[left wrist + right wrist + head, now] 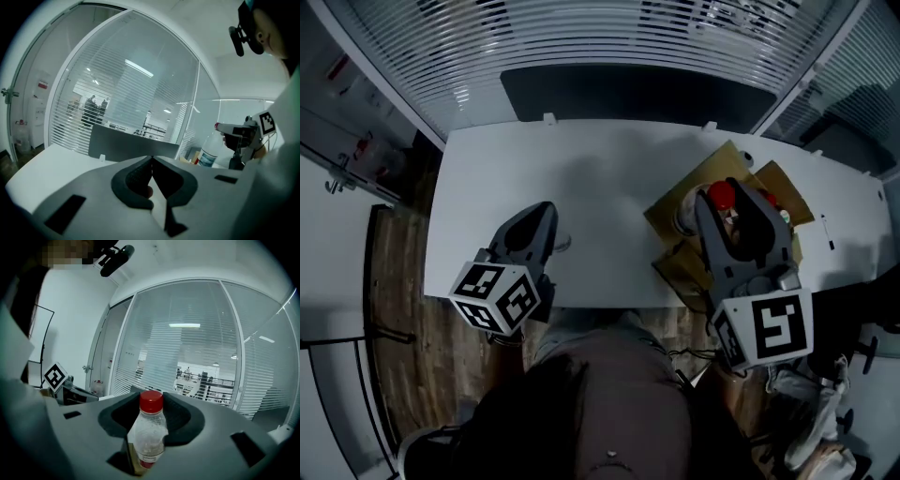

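My right gripper (728, 202) is shut on a clear plastic bottle (720, 198) with a red cap, held over an open cardboard box (673, 214) on the right side of the white table (609, 178). In the right gripper view the bottle (149, 430) stands upright between the jaws of that gripper (151, 401). My left gripper (544, 214) hovers over the table's near left part, jaws closed together. In the left gripper view its tips (151, 160) meet, with a small pale spot showing low in the gap; the bottle (209, 150) appears at the right.
A dark panel (628, 94) stands behind the table's far edge, with a glass wall and blinds (581, 37) beyond. Wooden floor (398, 309) lies to the left. The box's flaps (783, 187) spread open. The person's lap (600, 394) is at the near edge.
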`<state>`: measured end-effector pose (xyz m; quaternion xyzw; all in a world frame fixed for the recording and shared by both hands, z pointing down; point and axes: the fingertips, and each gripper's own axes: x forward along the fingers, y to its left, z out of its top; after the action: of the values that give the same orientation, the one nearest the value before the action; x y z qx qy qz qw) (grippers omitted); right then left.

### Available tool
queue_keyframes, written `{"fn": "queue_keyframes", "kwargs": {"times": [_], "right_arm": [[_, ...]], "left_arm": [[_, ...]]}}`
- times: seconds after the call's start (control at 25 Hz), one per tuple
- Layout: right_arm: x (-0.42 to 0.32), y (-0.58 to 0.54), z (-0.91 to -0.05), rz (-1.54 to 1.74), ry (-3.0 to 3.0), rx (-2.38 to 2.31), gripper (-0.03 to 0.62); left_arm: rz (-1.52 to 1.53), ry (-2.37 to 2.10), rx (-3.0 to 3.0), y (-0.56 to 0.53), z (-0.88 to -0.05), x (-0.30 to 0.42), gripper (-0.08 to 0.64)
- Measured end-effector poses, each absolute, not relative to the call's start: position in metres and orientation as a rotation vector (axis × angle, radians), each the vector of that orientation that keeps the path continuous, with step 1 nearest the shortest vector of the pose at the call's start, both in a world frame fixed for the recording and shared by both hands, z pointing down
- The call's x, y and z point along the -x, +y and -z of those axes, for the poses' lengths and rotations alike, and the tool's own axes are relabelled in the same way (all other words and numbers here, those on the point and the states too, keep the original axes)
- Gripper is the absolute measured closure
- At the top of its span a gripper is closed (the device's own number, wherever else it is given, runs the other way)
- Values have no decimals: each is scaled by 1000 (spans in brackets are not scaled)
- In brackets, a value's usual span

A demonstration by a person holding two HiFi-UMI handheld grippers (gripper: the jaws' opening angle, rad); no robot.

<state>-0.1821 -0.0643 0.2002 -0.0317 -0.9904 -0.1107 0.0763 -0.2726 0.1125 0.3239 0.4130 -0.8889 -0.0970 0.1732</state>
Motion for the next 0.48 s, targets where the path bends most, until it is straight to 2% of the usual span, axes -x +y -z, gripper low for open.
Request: {"fn": "queue_keyframes", "kwargs": {"times": [0.48], "right_arm": [[206,-17,-202,337,-2988,284,425]], "left_arm": [[293,-2597,-1015,169,-327,274,551]]}}
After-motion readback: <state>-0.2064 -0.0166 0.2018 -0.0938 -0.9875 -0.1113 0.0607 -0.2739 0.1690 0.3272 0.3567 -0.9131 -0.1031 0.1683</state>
